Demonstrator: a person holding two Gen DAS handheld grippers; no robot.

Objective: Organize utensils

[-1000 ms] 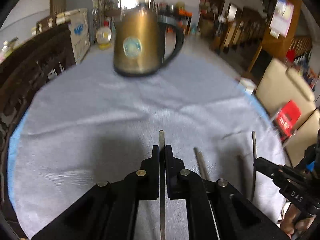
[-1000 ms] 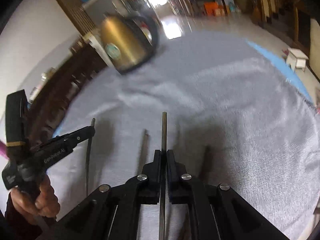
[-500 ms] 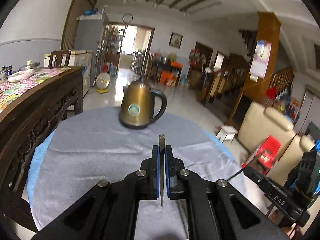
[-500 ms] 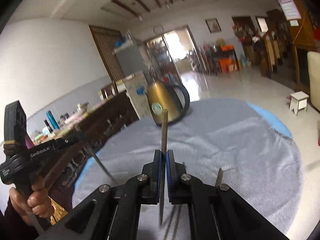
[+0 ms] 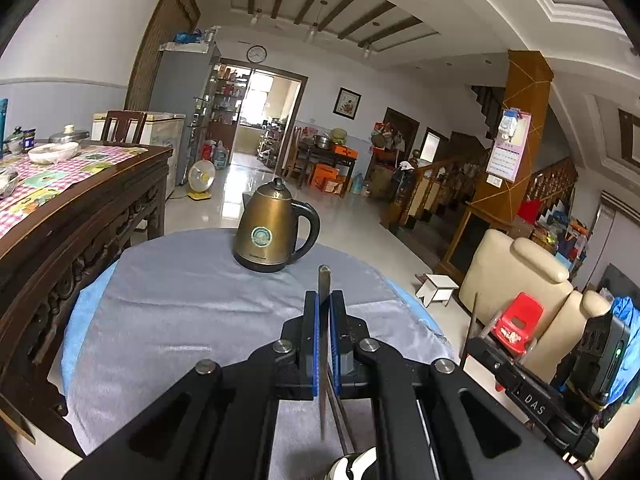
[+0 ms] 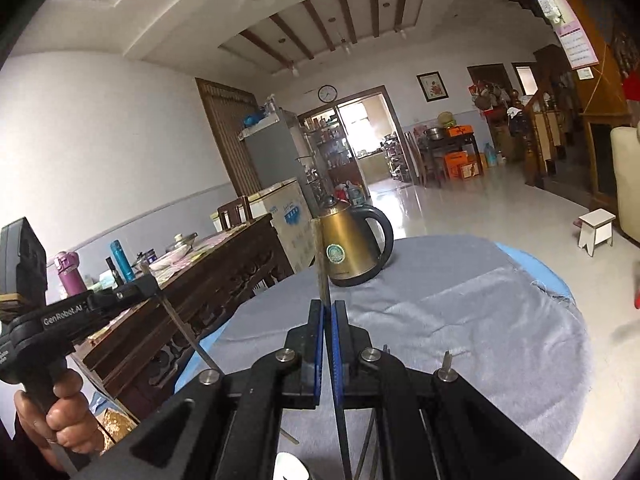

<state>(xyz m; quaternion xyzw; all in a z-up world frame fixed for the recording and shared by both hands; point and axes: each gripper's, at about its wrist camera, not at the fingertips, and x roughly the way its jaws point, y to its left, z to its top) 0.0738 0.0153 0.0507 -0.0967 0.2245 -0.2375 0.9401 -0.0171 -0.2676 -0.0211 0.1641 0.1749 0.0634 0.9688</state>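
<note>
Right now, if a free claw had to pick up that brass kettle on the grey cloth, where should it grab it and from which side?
Probably the black loop handle, approached from the right side in the left wrist view. The kettle stands upright; its body looks smooth, rounded and too wide for narrow pads, while the handle juts out clear of the body. Both claws are already shut on thin metal utensils, so one must be freed first.

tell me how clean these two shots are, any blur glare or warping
Left wrist view: sharp, but fisheye bends the walls and ceiling; glare on the floor by the bright doorway; kettle crisp. Right wrist view: same warping, horizon tilted, doorway blown out, floor glossy; a red smear at the right edge is motion-blurred.
</note>
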